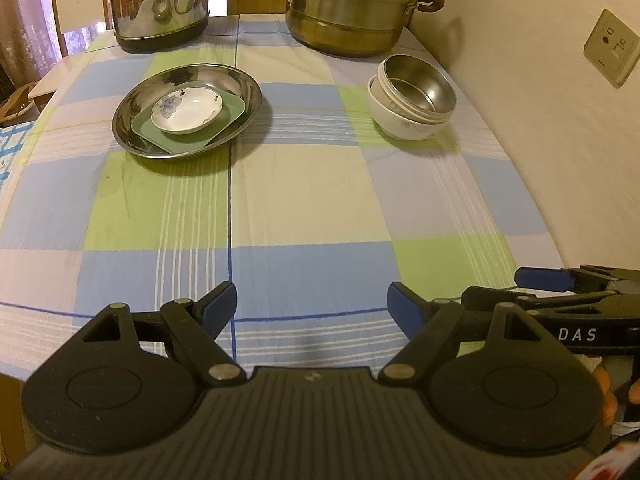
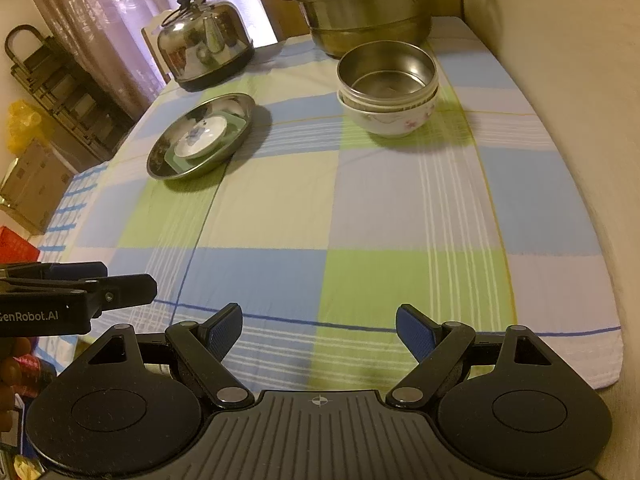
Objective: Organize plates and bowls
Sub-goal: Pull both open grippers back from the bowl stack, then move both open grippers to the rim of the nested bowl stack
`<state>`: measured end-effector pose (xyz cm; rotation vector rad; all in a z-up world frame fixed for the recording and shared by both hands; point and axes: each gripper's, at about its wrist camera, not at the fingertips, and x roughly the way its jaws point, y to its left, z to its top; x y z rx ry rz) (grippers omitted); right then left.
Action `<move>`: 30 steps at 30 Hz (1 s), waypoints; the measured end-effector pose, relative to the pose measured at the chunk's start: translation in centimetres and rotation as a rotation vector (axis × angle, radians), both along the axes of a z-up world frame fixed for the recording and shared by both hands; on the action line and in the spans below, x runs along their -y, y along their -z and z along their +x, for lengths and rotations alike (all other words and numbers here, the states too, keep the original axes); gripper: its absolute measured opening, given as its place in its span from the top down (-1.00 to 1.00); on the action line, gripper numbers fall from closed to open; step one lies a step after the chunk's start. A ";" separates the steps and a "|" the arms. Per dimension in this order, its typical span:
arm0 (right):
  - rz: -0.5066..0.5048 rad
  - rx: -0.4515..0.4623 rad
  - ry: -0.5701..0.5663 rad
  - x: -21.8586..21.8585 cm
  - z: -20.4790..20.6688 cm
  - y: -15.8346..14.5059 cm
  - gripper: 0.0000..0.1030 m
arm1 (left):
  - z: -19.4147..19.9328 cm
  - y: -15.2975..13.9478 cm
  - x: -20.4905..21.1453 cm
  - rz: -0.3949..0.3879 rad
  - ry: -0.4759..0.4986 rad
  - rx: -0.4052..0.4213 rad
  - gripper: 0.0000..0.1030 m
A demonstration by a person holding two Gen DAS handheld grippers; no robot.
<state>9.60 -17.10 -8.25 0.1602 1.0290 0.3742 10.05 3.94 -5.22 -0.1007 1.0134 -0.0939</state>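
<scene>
— Nearest us, both sets of blue-padded fingers are spread wide with nothing between them: the left gripper point(image 1: 312, 304) and the right gripper point(image 2: 319, 330) hang side by side over the near edge of the desk point(image 1: 304, 200), tilted down toward the checked cloth point(image 2: 280, 220)

— So we hold nothing. Where are the dishes?

— Take the big steamer pot point(image 1: 348, 12) at the far end as our mark. In front of it and toward the kettle point(image 1: 160, 4) side sits the steel plate point(image 1: 132, 120), with a green square plate point(image 1: 224, 120) nested in it and a small white saucer point(image 1: 186, 110) on top. In front of the pot on the wall side, the steel bowl point(image 2: 386, 70) sits inside a white flowered bowl point(image 2: 390, 122); a rim between them hints at one more bowl, though we cannot be sure

— Why stacked so?

— We judge it as sorting by kind, largest underneath so each pile sits steady. Plates in one pile, bowls in another, well apart

— And our fingers released?

— Likely because the sorting looks done, or we are about to reach for a pile; we cannot tell which
</scene>
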 end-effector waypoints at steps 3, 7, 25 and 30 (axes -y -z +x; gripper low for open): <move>0.001 -0.004 0.011 0.0 0.7 0.1 -0.62 | 0.9 0.1 0.0 -0.001 0.010 -0.004 -0.57; -0.004 -0.011 0.041 0.3 2.0 0.4 -0.62 | 2.6 0.4 0.0 -0.006 0.028 -0.003 -0.57; -0.051 0.102 0.263 4.5 13.7 -0.9 -0.62 | 16.2 0.1 3.6 -0.051 0.150 0.096 -0.56; -0.046 0.131 0.288 4.7 17.0 -0.9 -0.60 | 20.3 0.3 5.5 -0.070 0.172 0.121 -0.55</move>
